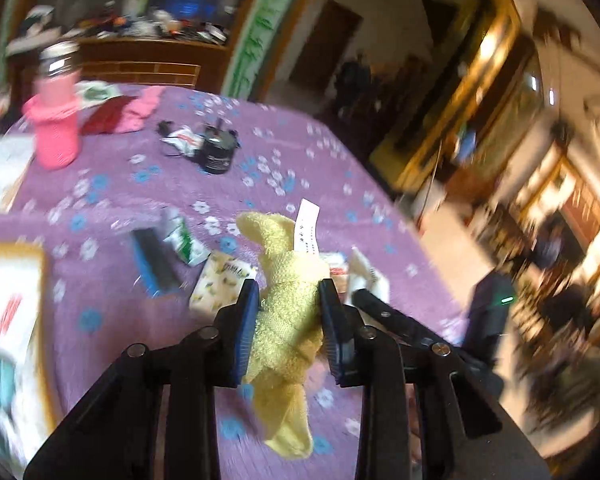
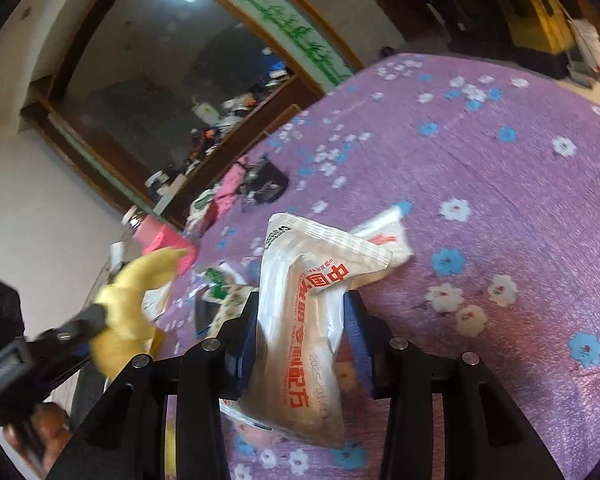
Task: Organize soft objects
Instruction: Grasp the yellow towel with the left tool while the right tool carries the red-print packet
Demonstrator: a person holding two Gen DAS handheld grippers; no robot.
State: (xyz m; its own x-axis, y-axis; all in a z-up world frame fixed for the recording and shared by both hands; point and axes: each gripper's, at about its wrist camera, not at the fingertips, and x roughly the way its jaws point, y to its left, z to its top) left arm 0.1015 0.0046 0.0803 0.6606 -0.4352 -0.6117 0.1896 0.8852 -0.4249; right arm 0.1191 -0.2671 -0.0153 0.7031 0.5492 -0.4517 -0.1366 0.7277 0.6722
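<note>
My left gripper is shut on a yellow towel with a white label, held above the purple flowered bedspread. The towel also shows in the right wrist view, at the left. My right gripper is shut on a white soft packet with red Chinese print, lifted over the bedspread. A second white packet lies just beyond it. The right gripper's black arm shows in the left wrist view beside the towel.
On the bedspread lie a pink-sleeved bottle, red and pink cloths, a black jar, a blue-edged black item, a green-white packet and a lemon-print tissue pack. A cluttered wooden dresser stands behind.
</note>
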